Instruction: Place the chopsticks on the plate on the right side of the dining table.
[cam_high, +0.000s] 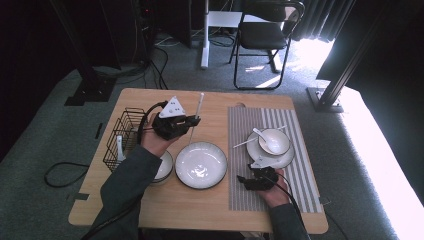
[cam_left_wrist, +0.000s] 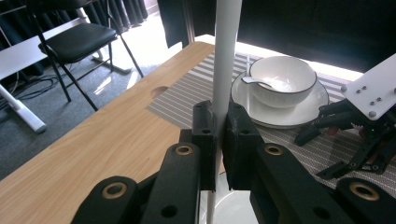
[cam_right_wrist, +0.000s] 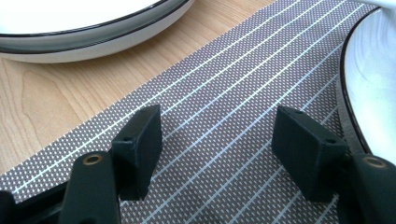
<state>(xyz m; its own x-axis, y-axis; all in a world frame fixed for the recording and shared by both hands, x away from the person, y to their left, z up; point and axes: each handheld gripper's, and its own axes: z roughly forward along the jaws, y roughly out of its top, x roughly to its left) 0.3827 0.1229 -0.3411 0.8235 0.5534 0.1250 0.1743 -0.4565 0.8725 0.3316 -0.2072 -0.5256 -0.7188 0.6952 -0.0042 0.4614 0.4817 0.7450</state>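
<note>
Strong daylight from the right in the high view, floor strip by the curtains (cam_high: 345, 20) blown out to white; room behind is near black. Table (cam_high: 150, 210) evenly lit, soft shadows, frame a bit soft overall. Left gripper view: backlit, bright band behind the bowl (cam_left_wrist: 282, 79), near jaws out of focus, white utensil handle (cam_left_wrist: 226, 51) overexposed. Right gripper view: placemat (cam_right_wrist: 233, 107) sharp, jaws slightly blurred, plate rim (cam_right_wrist: 369, 79) glaring at the right edge
</note>
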